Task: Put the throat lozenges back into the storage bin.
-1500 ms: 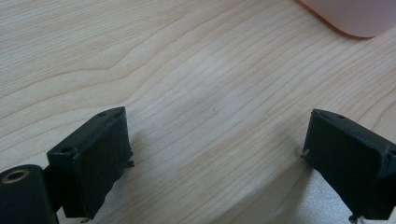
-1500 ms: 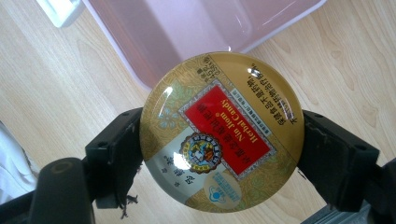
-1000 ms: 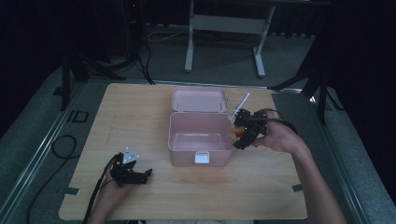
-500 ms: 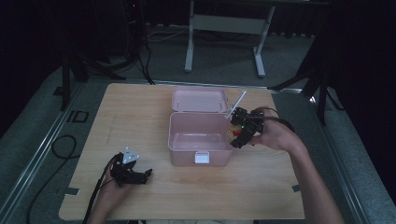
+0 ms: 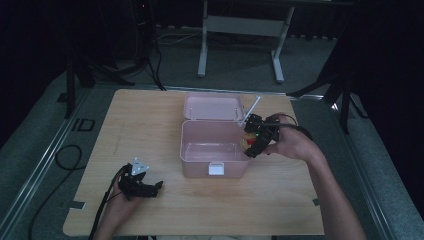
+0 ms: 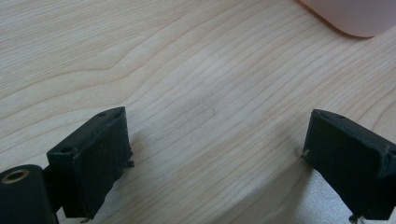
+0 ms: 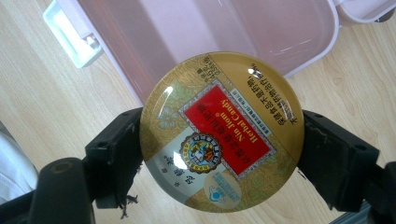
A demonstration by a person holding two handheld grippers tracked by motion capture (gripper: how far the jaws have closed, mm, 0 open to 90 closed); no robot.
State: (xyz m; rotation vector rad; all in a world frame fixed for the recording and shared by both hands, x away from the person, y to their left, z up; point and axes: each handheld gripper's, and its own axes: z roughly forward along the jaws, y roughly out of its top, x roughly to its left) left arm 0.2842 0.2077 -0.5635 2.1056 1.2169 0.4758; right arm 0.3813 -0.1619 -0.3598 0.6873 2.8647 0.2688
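Right gripper point(image 7: 219, 154) clamped round candy tin point(image 7: 222, 130) by rim, held at pink box's point(image 5: 212, 150) right wall, open box just beyond. Smooth domed tin might slip sideways, drop outside. Left gripper point(image 6: 224, 154) gaped empty over table point(image 6: 187, 70).

Round gold candy tin point(image 7: 222, 133) with a red "Herbal Candy" label, clamped edge to edge between the right gripper's point(image 5: 254, 141) jaws, label reading upside down, held at the open pink box's point(image 5: 212, 155) right rim.

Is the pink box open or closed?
Open. The pink box has its lid flipped back flat on the table, and its inside looks empty.
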